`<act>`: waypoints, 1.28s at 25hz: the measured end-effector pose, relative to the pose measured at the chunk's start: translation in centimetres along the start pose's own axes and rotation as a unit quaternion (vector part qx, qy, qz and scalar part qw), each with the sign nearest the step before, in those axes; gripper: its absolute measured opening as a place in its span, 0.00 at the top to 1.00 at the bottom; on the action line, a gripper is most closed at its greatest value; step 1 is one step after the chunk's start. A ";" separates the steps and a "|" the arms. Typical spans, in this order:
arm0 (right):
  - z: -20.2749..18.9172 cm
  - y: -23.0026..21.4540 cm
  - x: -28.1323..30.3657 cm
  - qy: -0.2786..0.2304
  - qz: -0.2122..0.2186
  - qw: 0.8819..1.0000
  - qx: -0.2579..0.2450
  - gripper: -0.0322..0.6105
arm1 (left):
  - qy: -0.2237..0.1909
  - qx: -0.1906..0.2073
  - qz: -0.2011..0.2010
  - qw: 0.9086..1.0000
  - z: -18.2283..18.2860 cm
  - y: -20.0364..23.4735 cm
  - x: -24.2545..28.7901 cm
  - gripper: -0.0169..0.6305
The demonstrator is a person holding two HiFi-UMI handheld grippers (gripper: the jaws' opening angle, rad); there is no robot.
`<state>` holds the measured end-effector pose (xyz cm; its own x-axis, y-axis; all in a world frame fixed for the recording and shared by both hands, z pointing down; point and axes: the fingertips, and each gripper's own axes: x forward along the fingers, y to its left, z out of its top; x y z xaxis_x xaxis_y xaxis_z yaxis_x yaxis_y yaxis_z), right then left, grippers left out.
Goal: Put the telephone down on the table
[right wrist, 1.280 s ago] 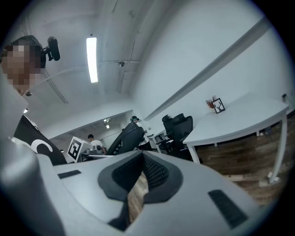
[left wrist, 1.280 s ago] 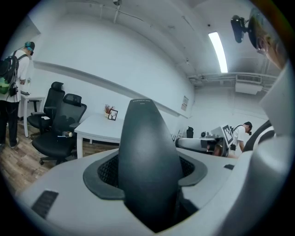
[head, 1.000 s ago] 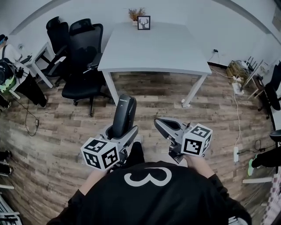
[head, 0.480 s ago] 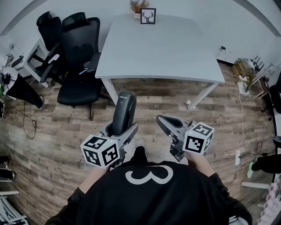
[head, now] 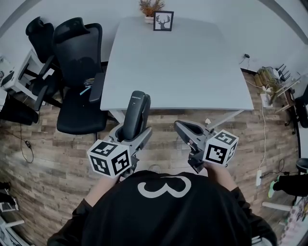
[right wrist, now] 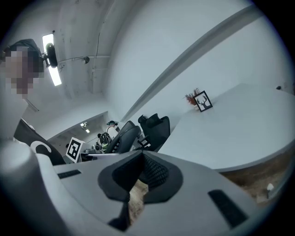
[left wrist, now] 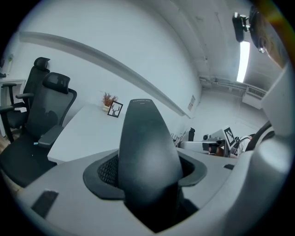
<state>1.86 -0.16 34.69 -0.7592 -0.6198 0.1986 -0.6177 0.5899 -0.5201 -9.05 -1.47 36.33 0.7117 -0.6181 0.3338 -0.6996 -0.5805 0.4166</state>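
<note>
- A room with a brown wood-plank floor (head: 48,144) and pale walls. A wide white rectangular tabletop (head: 178,67) stands ahead of me, its near edge just beyond my claws.
- At the far edge of the tabletop a small black-framed picture of a deer's head (head: 163,21) stands upright. A tuft of dried reddish plant (head: 148,7) sits just behind it, to the left.
- Two black mesh-backed office chairs (head: 79,72) stand at the left side of the tabletop, one behind the other.
- My left claw (head: 132,138) is clamped on the dark grey cordless telephone handset (head: 135,115). Its pads press on the lower body from both sides.
- The handset stands upright in that grip, its rounded top pointing away from me. Seen from the head view, the top overlaps the near edge of the tabletop, left of its middle.
- The handset hangs in the air, carried only by the claw and not resting on the tabletop.
- My right claw (head: 182,127) is to the right of the left one and apart from it, over the floor. Its dark pads are together and there is nothing between them.
- Each claw carries its cube with black-and-white square markers, the left cube (head: 109,163) and the right cube (head: 220,148), close to my black top.
</note>
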 end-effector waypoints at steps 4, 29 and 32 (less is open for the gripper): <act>1.4 -1.5 1.8 -0.004 -0.003 1.000 0.001 0.94 | 0.000 0.004 -0.003 1.000 1.7 1.7 1.8 0.51; 11.3 -14.0 12.7 0.031 0.087 0.996 0.008 0.94 | -0.022 -0.029 0.104 0.994 9.9 11.3 12.1 0.51; 12.8 -15.9 14.1 0.032 0.094 0.995 0.013 0.94 | -0.020 -0.028 0.117 0.993 11.2 12.4 13.7 0.51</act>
<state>3.57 -24.92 35.11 -0.8733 -0.4644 0.1476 -0.4579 0.6787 -0.5742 -8.71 -23.07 36.65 0.5262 -0.7536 0.3940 -0.8400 -0.3888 0.3784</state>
